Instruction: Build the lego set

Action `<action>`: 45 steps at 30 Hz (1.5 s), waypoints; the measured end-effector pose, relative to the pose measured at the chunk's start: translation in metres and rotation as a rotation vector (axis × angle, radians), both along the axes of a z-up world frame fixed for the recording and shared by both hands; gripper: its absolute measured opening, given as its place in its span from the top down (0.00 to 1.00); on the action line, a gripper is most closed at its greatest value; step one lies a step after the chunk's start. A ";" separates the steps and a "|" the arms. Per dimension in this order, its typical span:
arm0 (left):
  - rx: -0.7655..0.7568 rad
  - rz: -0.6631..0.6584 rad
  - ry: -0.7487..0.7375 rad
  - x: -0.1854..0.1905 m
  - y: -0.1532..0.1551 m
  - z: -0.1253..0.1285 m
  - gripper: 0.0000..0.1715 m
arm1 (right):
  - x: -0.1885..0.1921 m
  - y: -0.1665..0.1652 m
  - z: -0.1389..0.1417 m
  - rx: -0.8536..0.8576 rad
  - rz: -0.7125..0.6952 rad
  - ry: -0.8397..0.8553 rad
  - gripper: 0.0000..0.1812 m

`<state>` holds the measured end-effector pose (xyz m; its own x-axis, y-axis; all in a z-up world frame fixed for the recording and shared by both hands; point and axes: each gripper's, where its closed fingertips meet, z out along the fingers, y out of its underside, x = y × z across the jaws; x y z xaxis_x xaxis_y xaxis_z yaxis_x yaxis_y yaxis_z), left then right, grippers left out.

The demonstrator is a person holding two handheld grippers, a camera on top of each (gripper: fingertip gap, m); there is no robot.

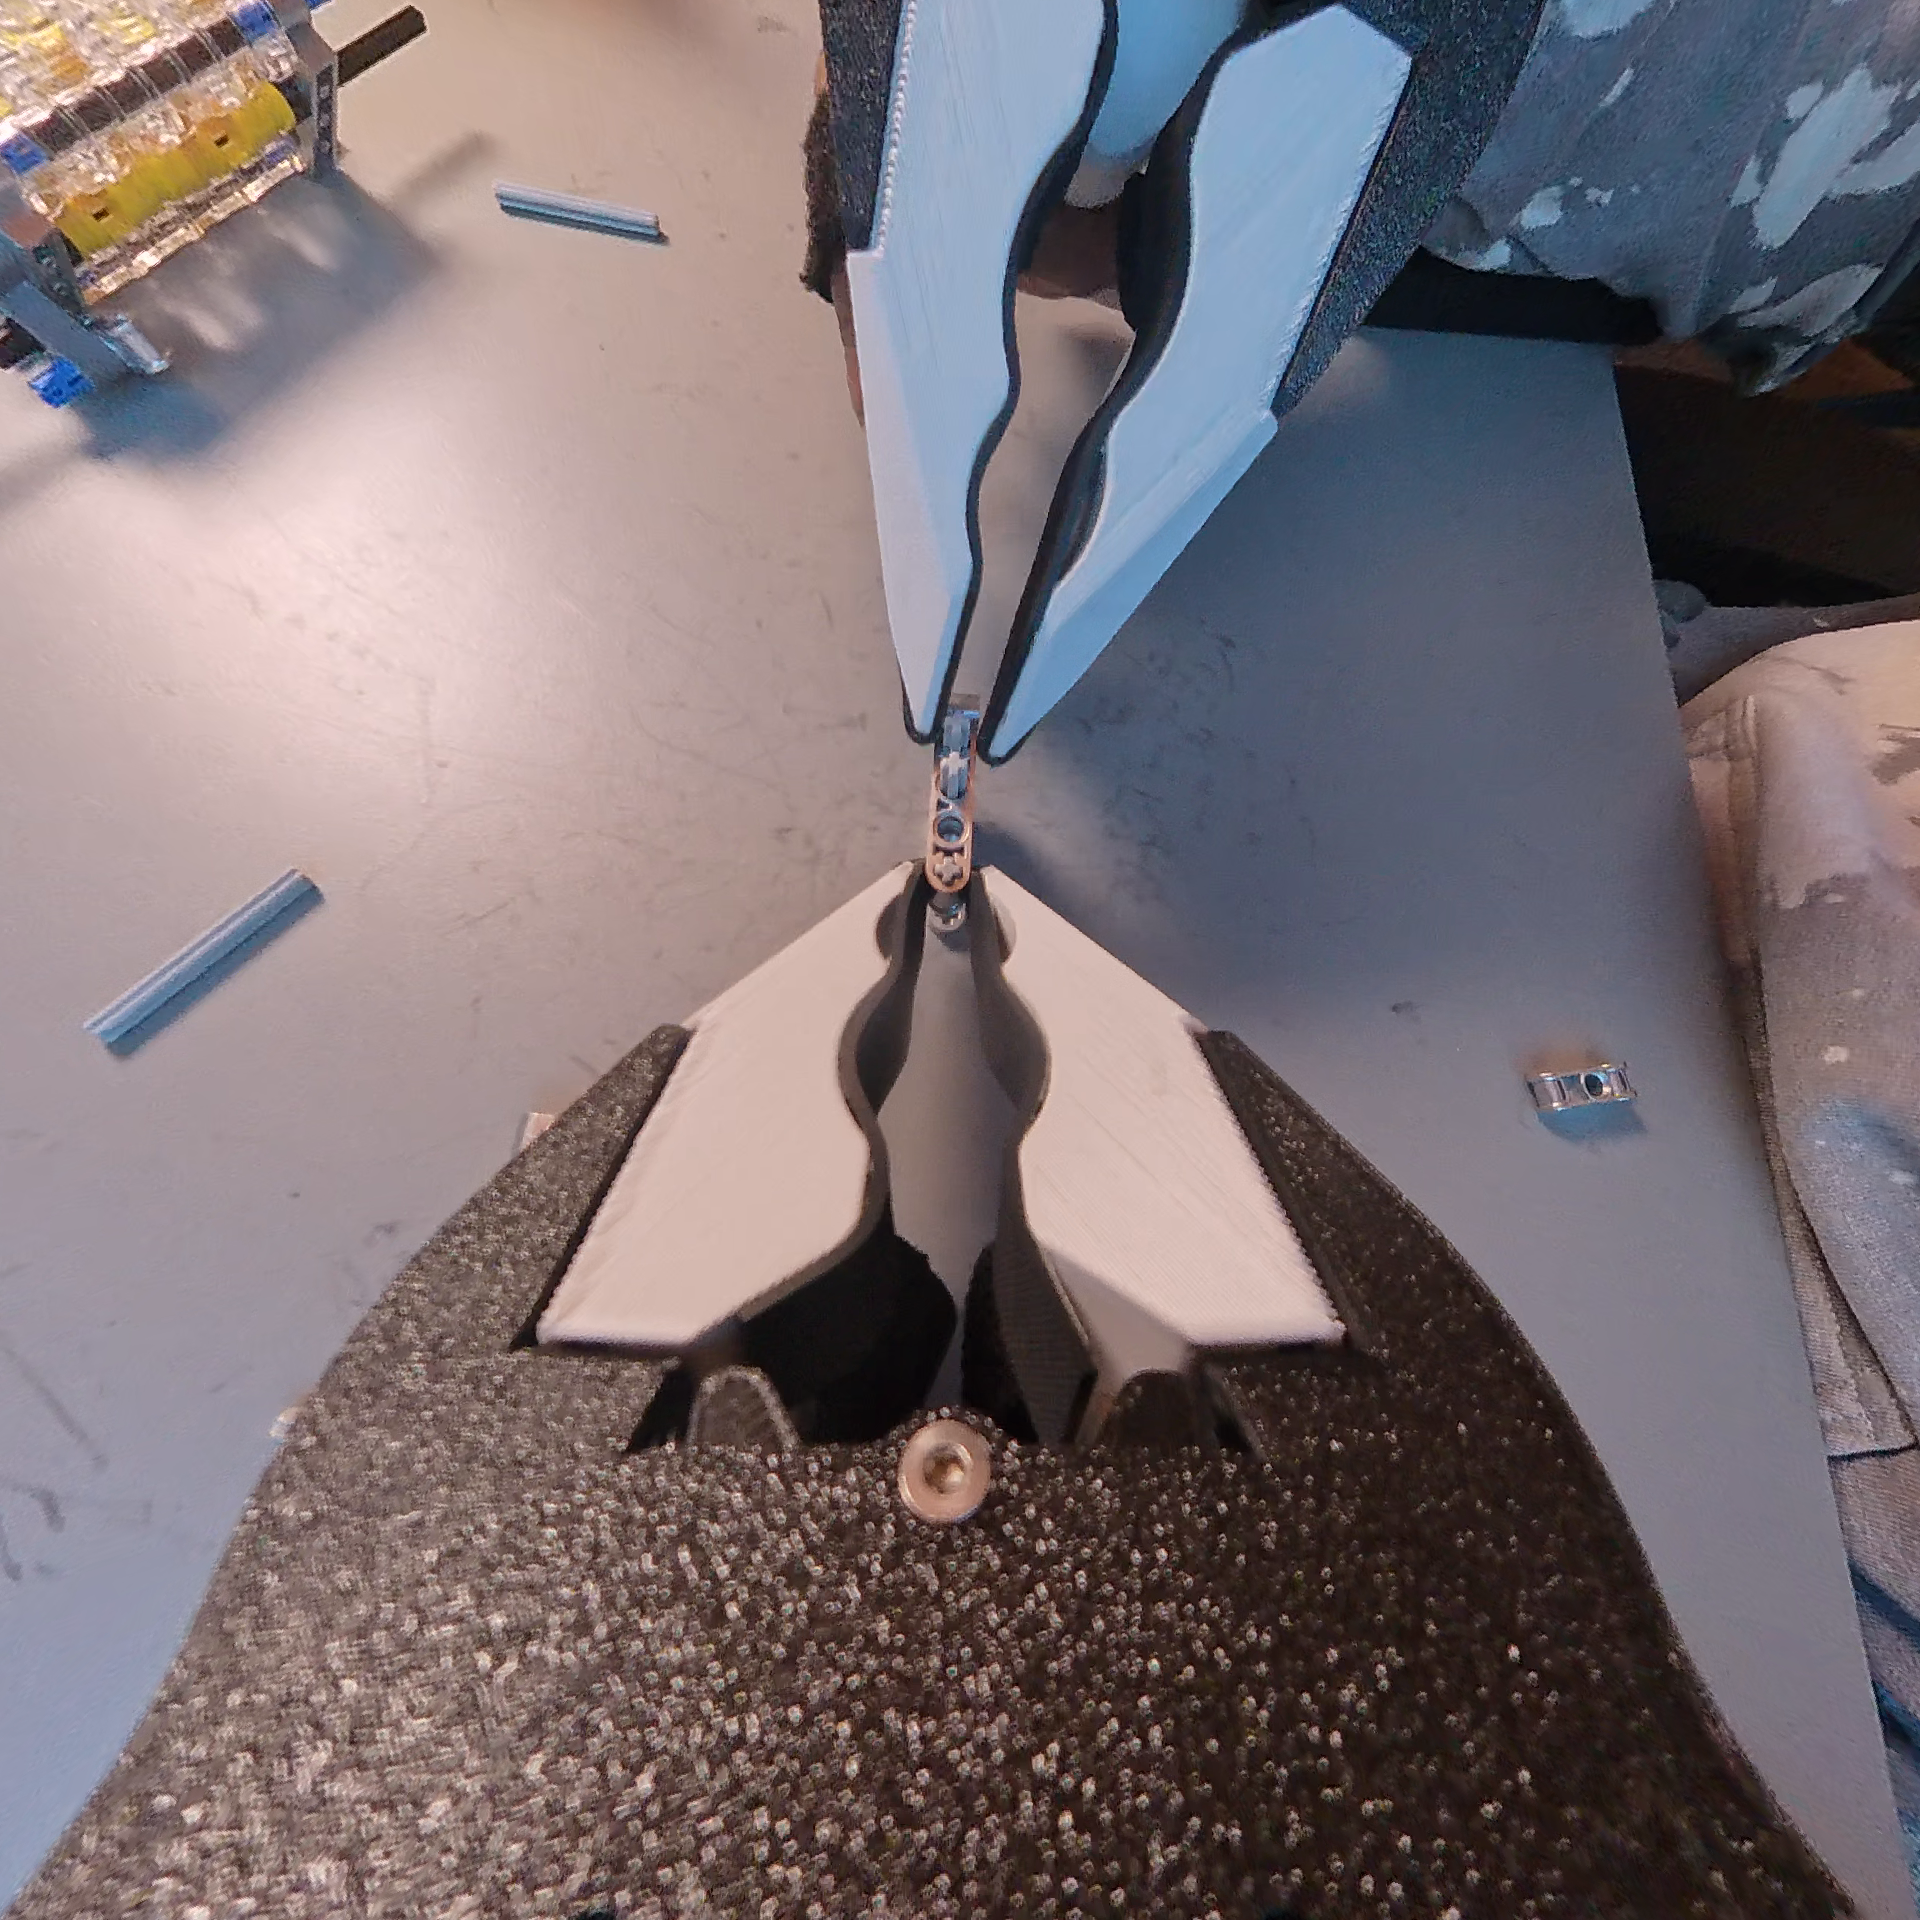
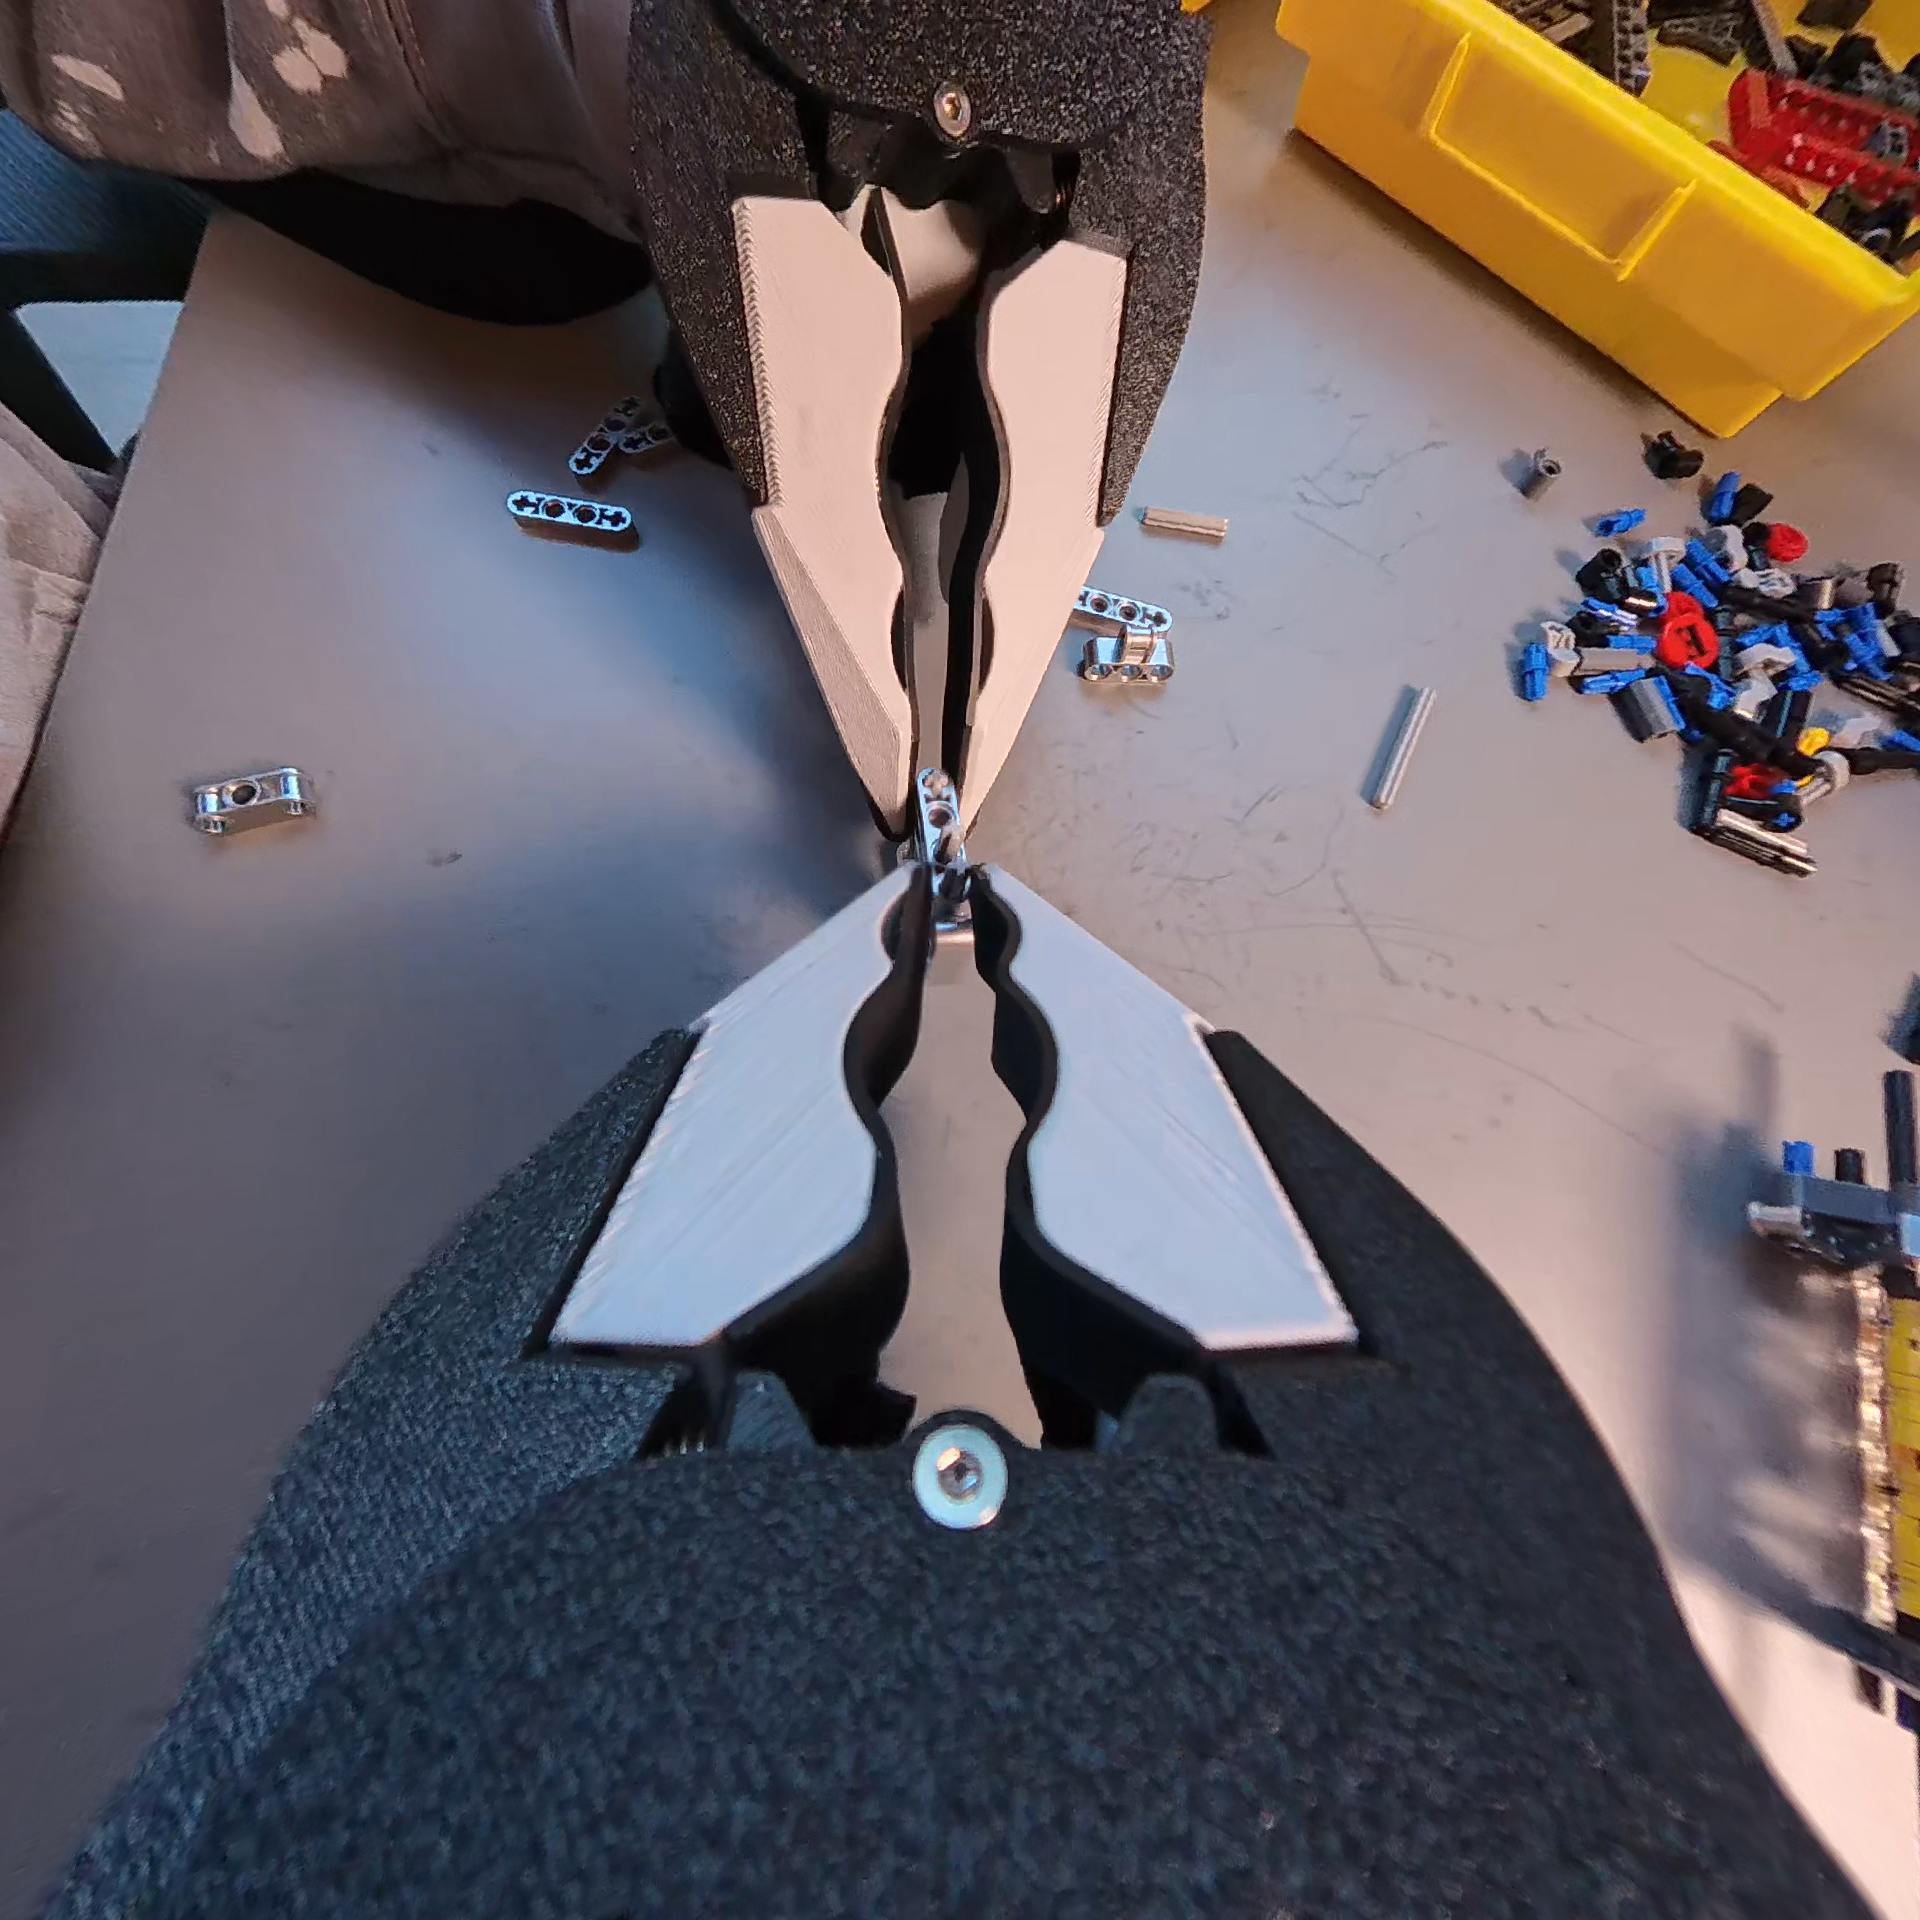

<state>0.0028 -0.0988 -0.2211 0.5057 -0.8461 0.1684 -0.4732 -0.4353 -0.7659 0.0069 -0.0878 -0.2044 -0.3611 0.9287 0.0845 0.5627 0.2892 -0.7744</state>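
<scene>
Left gripper (image 1: 951, 899) and right gripper (image 2: 940, 883) meet tip to tip above the desk (image 1: 520, 623), fingers of each pinching opposite ends of one small grey holed beam (image 1: 951, 831); similar beams (image 2: 569, 512) lie loose nearby.

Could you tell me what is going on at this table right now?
A person holds two hand-held grippers tip to tip above the grey table. The left hand-held gripper and the right hand-held gripper are each shut on an end of a small grey pin-and-beam piece. Loose grey beams, a pile of small parts and a yellow bin lie around.
</scene>
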 end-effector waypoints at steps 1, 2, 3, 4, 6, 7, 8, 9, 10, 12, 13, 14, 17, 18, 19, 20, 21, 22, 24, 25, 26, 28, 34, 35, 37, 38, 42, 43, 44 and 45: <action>0.001 0.000 0.001 0.000 0.000 0.000 0.97 | 0.000 0.000 0.000 0.007 0.004 -0.004 0.97; 0.000 0.001 0.000 0.000 0.000 0.000 0.97 | 0.000 0.000 0.000 0.012 0.007 -0.008 0.98; -0.006 0.000 -0.002 0.001 -0.001 0.000 0.97 | 0.001 -0.001 0.000 0.017 0.008 -0.014 0.98; -0.012 -0.003 -0.005 0.001 -0.001 0.000 0.97 | 0.001 -0.002 0.000 0.017 0.011 -0.020 0.98; 0.000 -0.003 -0.015 0.003 -0.001 0.001 0.96 | 0.001 -0.003 0.000 0.021 0.010 -0.031 0.98; 0.008 -0.001 -0.022 0.004 -0.001 0.002 0.96 | 0.001 -0.003 0.000 0.021 0.008 -0.034 0.98; 0.013 0.000 -0.030 0.005 0.000 0.004 0.96 | 0.001 -0.004 0.000 0.021 0.008 -0.036 0.98; 0.018 0.000 -0.038 0.006 0.000 0.006 0.96 | 0.001 -0.004 0.000 0.023 0.009 -0.035 0.99; 0.023 -0.002 -0.042 0.007 0.000 0.007 0.96 | 0.001 -0.004 0.000 0.023 0.008 -0.036 0.98; 0.037 -0.006 -0.034 0.009 0.001 0.008 0.97 | 0.002 -0.004 0.000 0.014 0.002 -0.034 0.98; 0.047 -0.008 -0.023 0.009 0.002 0.008 0.97 | 0.003 -0.003 0.000 0.006 -0.004 -0.031 0.98; 0.057 -0.009 -0.013 0.010 0.003 0.008 0.97 | 0.004 -0.003 0.000 -0.004 -0.011 -0.028 0.99; 0.057 -0.005 0.001 0.011 0.005 0.008 0.97 | 0.006 0.000 0.000 -0.015 -0.027 -0.024 0.98; 0.058 -0.007 0.009 0.012 0.005 0.009 0.97 | 0.006 0.000 0.000 -0.018 -0.030 -0.025 0.99; 0.058 -0.006 0.018 0.012 0.006 0.009 0.97 | 0.006 0.001 0.000 -0.023 -0.033 -0.026 0.99; 0.057 -0.004 0.025 0.012 0.006 0.009 0.97 | 0.007 0.001 0.000 -0.030 -0.039 -0.026 0.99; 0.055 -0.001 0.027 0.013 0.007 0.009 0.97 | 0.007 0.002 0.000 -0.040 -0.045 -0.024 0.99; 0.051 0.002 0.028 0.013 0.008 0.009 0.97 | 0.008 0.003 0.000 -0.055 -0.050 -0.021 0.99; 0.045 0.004 0.033 0.014 0.008 0.009 0.97 | 0.009 0.003 0.000 -0.071 -0.057 -0.017 0.99; 0.043 0.004 0.040 0.015 0.008 0.009 0.97 | 0.010 0.003 0.000 -0.073 -0.058 -0.017 0.99; 0.040 0.006 0.046 0.015 0.009 0.009 0.97 | 0.010 0.003 0.000 -0.075 -0.060 -0.016 0.99; 0.026 0.011 0.048 0.015 0.009 0.009 0.97 | 0.011 0.003 0.000 -0.090 -0.063 -0.017 0.99; 0.018 0.010 0.073 0.016 0.009 0.003 0.97 | 0.009 0.002 -0.003 -0.087 -0.070 -0.014 0.99; 0.015 0.008 0.071 0.017 0.008 0.003 0.97 | 0.009 0.001 -0.003 -0.099 -0.072 -0.010 0.99; 0.012 0.008 0.064 0.017 0.009 0.004 0.97 | 0.010 0.001 -0.003 -0.121 -0.074 -0.009 0.99; 0.012 0.007 0.059 0.017 0.009 0.004 0.97 | 0.010 0.002 -0.003 -0.120 -0.074 -0.006 0.99; 0.023 0.002 0.027 0.017 0.009 0.004 0.97 | 0.010 0.002 -0.003 -0.132 -0.087 0.002 0.99; 0.022 0.004 0.020 0.017 0.009 0.004 0.97 | 0.010 0.002 -0.003 -0.131 -0.092 0.005 0.99; 0.025 0.005 0.018 0.016 0.008 0.004 0.96 | 0.009 0.002 -0.003 -0.126 -0.095 0.010 0.99; 0.030 0.005 0.021 0.015 0.008 0.004 0.96 | 0.009 0.001 -0.003 -0.127 -0.099 0.012 0.99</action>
<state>0.0180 -0.0913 -0.2173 0.5133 -0.8480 0.1322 -0.4873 -0.4147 -0.7685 0.0159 -0.0865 -0.2077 -0.2672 0.9631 -0.0317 0.5738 0.1326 -0.8082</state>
